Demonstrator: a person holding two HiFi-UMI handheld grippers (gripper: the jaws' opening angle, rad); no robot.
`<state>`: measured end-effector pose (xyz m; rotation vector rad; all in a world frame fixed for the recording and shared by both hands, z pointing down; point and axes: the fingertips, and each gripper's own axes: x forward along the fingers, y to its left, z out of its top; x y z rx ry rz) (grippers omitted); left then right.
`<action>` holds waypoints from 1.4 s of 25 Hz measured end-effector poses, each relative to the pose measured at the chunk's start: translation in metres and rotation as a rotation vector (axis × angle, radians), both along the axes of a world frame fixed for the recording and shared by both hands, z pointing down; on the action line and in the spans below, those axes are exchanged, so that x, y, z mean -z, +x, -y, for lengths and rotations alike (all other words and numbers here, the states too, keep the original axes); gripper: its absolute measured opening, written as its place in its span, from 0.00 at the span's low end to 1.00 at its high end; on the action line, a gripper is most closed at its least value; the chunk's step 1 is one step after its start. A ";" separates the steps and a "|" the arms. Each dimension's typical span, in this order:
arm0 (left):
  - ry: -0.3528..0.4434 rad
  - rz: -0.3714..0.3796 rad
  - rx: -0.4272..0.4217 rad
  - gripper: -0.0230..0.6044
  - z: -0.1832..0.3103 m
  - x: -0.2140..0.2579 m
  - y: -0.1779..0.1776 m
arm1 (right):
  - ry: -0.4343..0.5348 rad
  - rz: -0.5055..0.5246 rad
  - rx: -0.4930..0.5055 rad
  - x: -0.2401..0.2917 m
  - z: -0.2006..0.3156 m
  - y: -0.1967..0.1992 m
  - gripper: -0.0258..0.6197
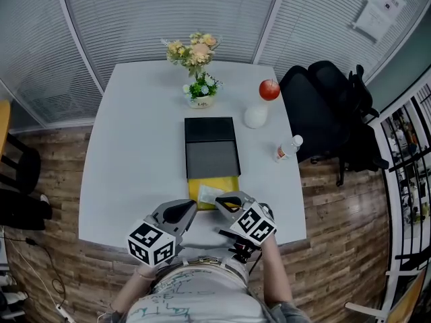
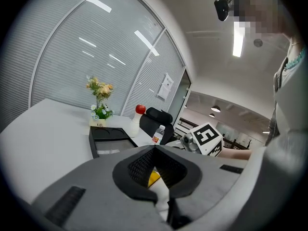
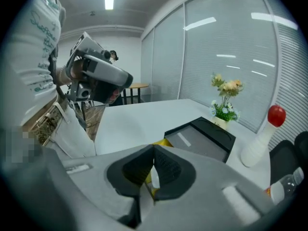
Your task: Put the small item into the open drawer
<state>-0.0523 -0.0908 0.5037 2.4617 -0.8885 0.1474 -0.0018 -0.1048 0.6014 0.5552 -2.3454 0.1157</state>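
white table (image 1: 135, 147), drawer box (image 1: 211, 147), flowerpot (image 1: 201, 99), bottle (image 1: 288, 148)

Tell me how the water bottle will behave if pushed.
The water bottle stands upright, tall and narrow, so it would probably tip easily. Its round body would likely roll afterwards, and the edge of the table is close.
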 end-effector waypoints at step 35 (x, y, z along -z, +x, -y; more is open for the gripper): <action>0.316 0.007 0.064 0.03 0.014 0.062 0.012 | 0.303 0.591 -0.015 0.161 -0.020 -0.031 0.04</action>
